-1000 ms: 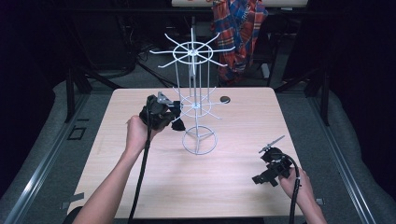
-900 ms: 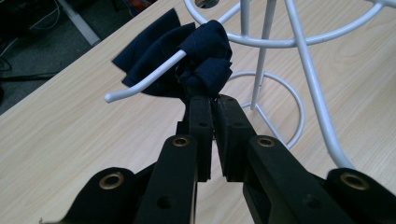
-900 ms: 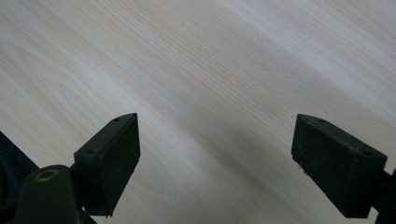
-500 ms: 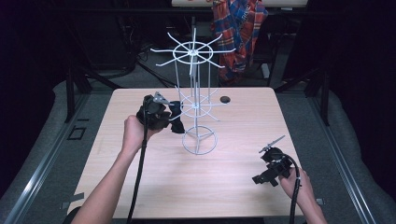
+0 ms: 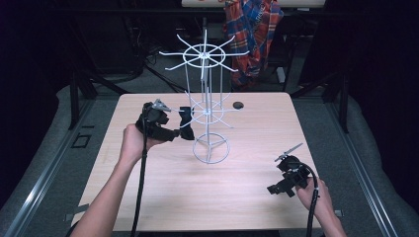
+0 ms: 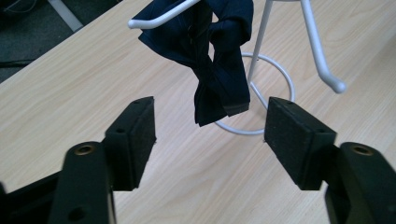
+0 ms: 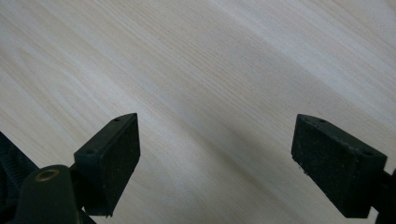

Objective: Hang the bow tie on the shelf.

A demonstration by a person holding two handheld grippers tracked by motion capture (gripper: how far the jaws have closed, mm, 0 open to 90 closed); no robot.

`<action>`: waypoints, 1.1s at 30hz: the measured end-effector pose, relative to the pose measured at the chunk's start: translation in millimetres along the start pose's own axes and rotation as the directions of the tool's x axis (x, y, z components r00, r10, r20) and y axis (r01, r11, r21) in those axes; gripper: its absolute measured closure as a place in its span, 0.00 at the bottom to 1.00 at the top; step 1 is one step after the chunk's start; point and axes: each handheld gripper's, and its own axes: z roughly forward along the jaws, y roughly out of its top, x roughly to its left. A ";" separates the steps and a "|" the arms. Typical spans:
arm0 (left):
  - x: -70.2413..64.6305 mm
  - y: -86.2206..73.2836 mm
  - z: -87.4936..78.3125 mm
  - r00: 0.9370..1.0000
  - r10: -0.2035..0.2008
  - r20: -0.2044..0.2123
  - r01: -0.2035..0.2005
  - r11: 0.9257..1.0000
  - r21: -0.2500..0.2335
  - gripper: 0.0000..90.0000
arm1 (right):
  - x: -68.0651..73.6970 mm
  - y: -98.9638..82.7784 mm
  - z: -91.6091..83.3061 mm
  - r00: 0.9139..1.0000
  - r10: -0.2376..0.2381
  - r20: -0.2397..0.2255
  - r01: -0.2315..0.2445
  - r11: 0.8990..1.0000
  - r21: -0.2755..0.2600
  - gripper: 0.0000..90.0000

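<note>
A white wire rack (image 5: 210, 113) stands mid-table on a ring base (image 5: 211, 149). A dark navy cloth piece (image 5: 186, 123) hangs from one of its lower arms. My left gripper (image 5: 175, 126) is just left of it, held in the person's left hand. In the left gripper view the cloth (image 6: 215, 60) dangles from a white hook arm (image 6: 159, 16) just beyond my open left gripper (image 6: 210, 116), apart from both pads (image 6: 135, 135). My right gripper (image 5: 282, 187) rests low near the table's front right; it (image 7: 215, 154) stands open over bare wood.
A small black round object (image 5: 238, 105) lies on the table (image 5: 148, 197) behind the rack. A plaid cloth (image 5: 252, 29) hangs over a chair beyond the far edge. The rack's upper spokes (image 5: 203, 54) spread wide above the table.
My left gripper has drawn back a little to the left, away from the rack, while the cloth stays on its arm. The right gripper has not moved.
</note>
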 end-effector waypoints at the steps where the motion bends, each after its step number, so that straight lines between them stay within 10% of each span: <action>1: 0.1 -1.1 -1.1 1.000 -0.001 -0.004 0.001 1.000 -0.001 0.35 | -0.1 0.1 -0.7 1.000 -0.004 0.011 0.004 1.000 0.004 0.17; 19: 5.8 -28.7 -22.8 0.997 -0.047 -0.058 0.049 0.998 0.030 0.19 | 0.3 0.6 -2.4 1.000 -0.016 0.017 0.016 1.000 -0.003 0.17; 33: 9.4 -81.1 -18.4 0.991 -0.099 -0.088 0.111 0.984 0.137 0.12 | 2.0 0.7 -2.2 1.000 -0.011 0.013 0.012 1.000 -0.002 0.17</action>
